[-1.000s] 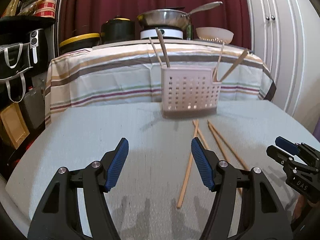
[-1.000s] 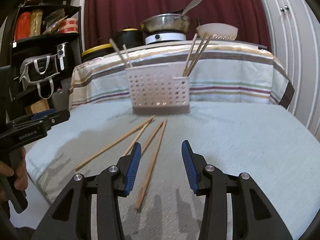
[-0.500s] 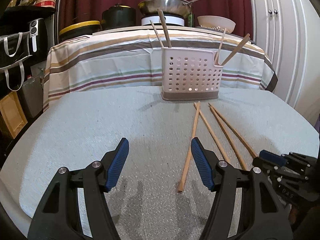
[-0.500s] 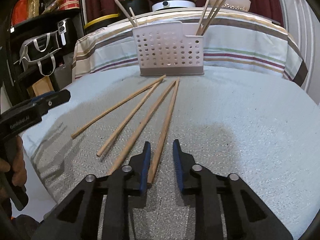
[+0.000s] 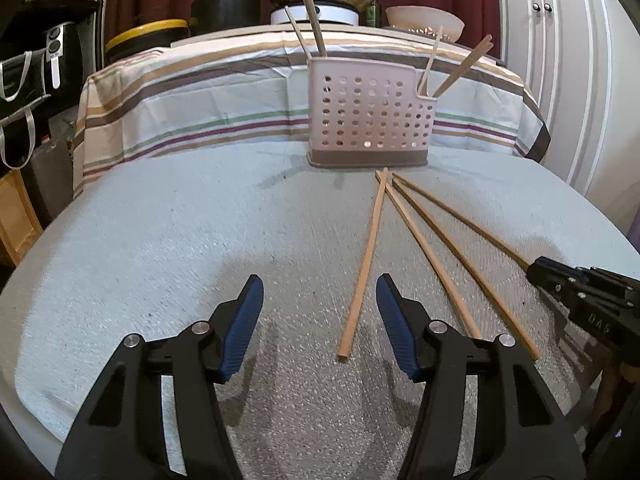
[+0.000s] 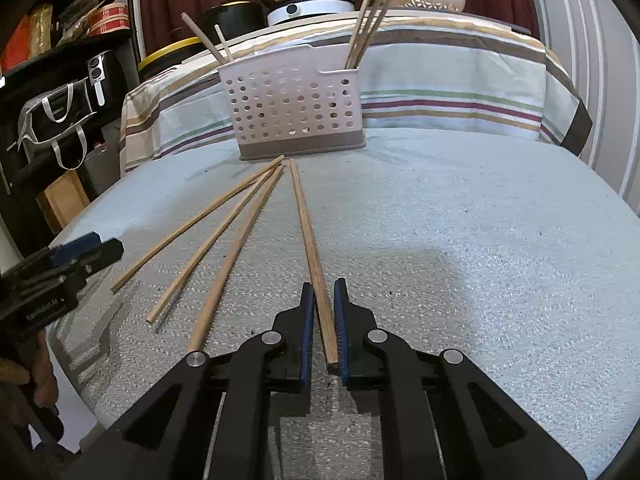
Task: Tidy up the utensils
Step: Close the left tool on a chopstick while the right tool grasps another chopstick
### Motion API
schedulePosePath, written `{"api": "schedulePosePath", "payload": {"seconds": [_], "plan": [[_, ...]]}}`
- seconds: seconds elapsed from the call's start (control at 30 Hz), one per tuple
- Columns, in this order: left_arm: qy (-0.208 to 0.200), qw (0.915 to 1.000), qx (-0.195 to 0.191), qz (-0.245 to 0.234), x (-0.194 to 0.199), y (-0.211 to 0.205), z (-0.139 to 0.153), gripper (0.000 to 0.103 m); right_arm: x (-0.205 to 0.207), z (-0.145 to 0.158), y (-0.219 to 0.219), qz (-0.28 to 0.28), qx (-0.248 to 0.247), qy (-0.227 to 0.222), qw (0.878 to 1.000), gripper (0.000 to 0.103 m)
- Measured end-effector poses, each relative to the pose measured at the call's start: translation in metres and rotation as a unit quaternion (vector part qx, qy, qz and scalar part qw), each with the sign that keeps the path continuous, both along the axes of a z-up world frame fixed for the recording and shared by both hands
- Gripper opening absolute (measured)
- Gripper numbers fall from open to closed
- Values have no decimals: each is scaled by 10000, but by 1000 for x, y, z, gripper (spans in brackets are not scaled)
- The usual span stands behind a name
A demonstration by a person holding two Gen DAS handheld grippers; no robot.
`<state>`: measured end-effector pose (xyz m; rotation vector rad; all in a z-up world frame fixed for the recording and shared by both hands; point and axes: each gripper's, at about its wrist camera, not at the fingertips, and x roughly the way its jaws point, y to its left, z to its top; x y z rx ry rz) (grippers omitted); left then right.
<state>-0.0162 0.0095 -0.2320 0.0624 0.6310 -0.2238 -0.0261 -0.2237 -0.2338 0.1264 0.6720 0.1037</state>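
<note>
Several wooden chopsticks lie fanned on the grey mat in front of a pink perforated utensil holder (image 5: 370,116), also in the right wrist view (image 6: 296,108), which holds several chopsticks upright. My right gripper (image 6: 323,284) is shut on the near end of the rightmost chopstick (image 6: 306,224), which lies on the mat. In the left wrist view the right gripper (image 5: 538,274) sits at the far right on that chopstick (image 5: 460,216). My left gripper (image 5: 320,284) is open and empty above the mat, beside the leftmost chopstick (image 5: 366,256).
The grey mat (image 5: 180,240) covers a round table. Behind stands a striped-cloth table (image 5: 208,96) with pots, a pan and a bowl. A black shelf with bags (image 6: 60,112) is on the left, a white cabinet (image 5: 568,60) on the right.
My right gripper has moved forward and down and closed on the rightmost chopstick's near end. The left gripper has stayed open, moving slightly closer to the holder.
</note>
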Motion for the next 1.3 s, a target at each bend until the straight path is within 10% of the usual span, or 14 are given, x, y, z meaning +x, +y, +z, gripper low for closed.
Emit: {"api": "schedulePosePath", "payload": {"seconds": [0.53, 1.3], "plan": [[225, 9992, 72, -330, -4, -11, -16, 11, -6, -2, -9, 37, 174, -42, 9998, 11], [-478, 9985, 4, -269, -19, -4, 23, 6, -23, 32, -4, 110, -66, -587, 9982, 7]]}}
